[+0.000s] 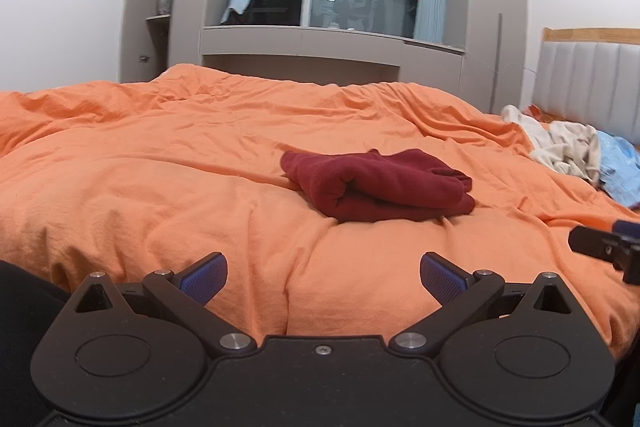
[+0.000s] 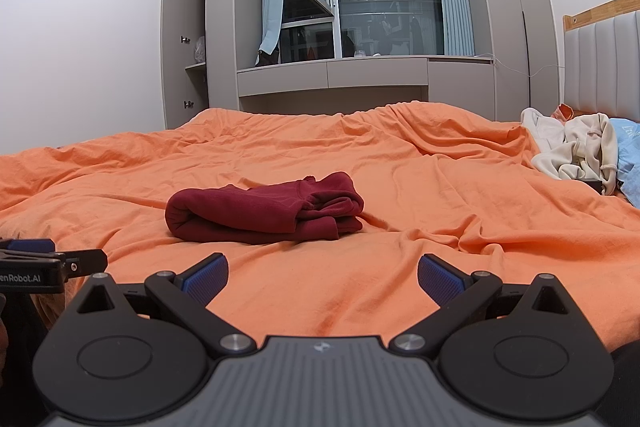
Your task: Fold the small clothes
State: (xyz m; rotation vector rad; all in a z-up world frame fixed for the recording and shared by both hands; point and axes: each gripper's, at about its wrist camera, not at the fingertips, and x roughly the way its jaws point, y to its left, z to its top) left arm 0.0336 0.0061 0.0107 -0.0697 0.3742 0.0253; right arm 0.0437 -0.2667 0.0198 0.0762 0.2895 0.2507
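Note:
A dark red garment (image 1: 376,187) lies folded into a compact bundle on the orange duvet (image 1: 160,163). In the right wrist view the same red bundle (image 2: 264,213) sits left of centre. My left gripper (image 1: 323,277) is open, low over the near edge of the bed, well short of the bundle, with nothing between its blue pads. My right gripper (image 2: 323,277) is open too and holds nothing. Each gripper shows at the edge of the other's view: the right one (image 1: 608,247) and the left one (image 2: 52,263).
A heap of cream clothes (image 2: 572,151) and a light blue piece (image 2: 632,163) lies at the far right by the padded headboard (image 2: 600,67). Grey wardrobes with an open door (image 2: 176,43) and a window bench (image 2: 332,75) stand beyond the bed.

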